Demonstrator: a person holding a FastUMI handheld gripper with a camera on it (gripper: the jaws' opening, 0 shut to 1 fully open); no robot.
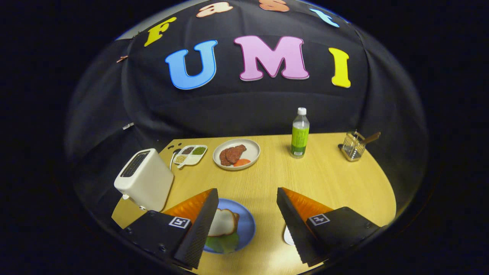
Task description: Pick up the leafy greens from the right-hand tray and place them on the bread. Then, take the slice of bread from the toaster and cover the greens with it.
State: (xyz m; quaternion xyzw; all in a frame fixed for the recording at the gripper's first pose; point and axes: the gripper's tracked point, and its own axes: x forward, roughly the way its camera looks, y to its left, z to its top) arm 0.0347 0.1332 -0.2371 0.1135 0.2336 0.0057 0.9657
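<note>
Gripper (pixel 247 191) released: fingers spread wide, nothing between them, hovering above the near edge of the table (pixel 328 183). Probably held high and back like this to take in the whole layout. Just ahead of the left finger and partly hidden by it, a blue plate (pixel 246 223) near that edge, carrying a slice of bread (pixel 221 223). Leafy greens (pixel 223 242) poking out on the side of the slice nearest the gripper, seemingly tucked beneath it, so likely covered already; cannot tell whether a second slice lies underneath. Beside the right finger, a sliver of something white (pixel 287 236), perhaps the right-hand tray, too hidden to say. Toaster (pixel 145 179) at the left edge, slot dark, contents not readable. Toward the far edge, well clear of the working area: a divided dish (pixel 191 154) of grains, a white plate (pixel 256 152) with meat (pixel 231 154), a bottle (pixel 300 133) standing upright, and a wire holder (pixel 353 147) near the far right corner. Pale wood-grain top, smooth and level; black cloth wall (pixel 229 107) close behind, dim surroundings.
</note>
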